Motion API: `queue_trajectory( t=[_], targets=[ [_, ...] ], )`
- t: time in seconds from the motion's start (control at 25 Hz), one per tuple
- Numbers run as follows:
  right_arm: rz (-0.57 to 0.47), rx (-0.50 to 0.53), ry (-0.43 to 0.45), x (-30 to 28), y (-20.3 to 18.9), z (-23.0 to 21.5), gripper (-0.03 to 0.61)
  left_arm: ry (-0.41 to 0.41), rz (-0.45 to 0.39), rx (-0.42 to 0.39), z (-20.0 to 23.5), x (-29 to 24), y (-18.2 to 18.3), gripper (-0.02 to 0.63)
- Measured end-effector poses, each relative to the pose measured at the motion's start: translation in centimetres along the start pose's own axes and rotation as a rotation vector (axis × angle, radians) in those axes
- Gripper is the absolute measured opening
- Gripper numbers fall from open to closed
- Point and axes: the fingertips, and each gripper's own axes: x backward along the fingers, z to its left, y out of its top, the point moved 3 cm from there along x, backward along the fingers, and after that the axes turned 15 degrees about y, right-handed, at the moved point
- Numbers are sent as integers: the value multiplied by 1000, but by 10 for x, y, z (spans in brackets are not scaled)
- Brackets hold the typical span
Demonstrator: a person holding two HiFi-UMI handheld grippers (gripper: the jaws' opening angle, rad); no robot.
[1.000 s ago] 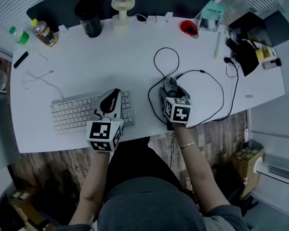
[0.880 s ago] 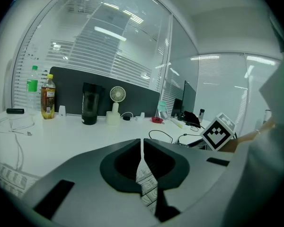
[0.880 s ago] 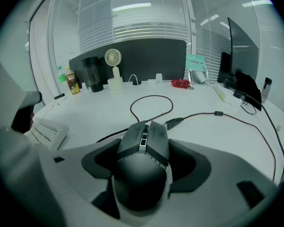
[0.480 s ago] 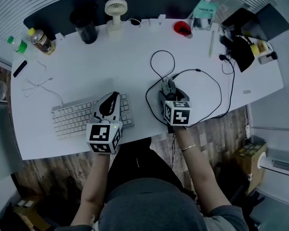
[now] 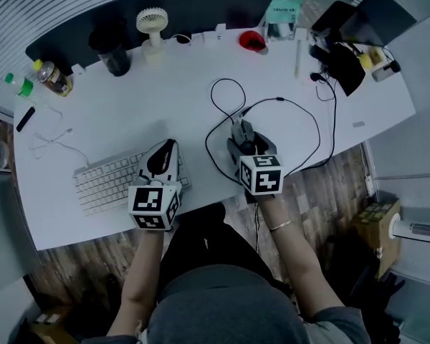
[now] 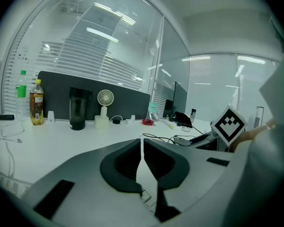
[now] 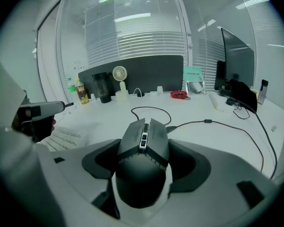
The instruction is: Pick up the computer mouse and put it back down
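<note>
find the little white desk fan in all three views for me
Head view: the white desk fan stands at the desk's far edge, upper left of centre.
Left gripper view: the fan is left of centre, in front of the dark partition.
Right gripper view: the fan is upper left of centre.
Shared landmark: the black tumbler, just left of the fan in every view.

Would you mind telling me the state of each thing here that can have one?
Mouse: clamped by its sides in the right tool.
Right tool: shut on the mouse.
Left tool: shut, empty.
Cable: slack, looped on the desk.
Bottle: upright, capped.
Fan: upright; running or not, cannot tell.
</note>
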Motion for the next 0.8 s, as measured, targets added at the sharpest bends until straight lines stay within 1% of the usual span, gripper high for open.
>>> queue_trajectory(
  t=[0.28, 0.52, 0.8],
  targets=[
    [-38, -3, -18, 32, 5, -5, 305, -48, -15, -28, -24, 1, 6, 35],
    [-45, 7, -53, 57, 1, -20, 305, -96, -24, -65, -50, -2, 10, 35],
    [-49, 13, -86, 86, -4, -42, 305, -157, -32, -87, -81, -5, 11, 35]
  ],
)
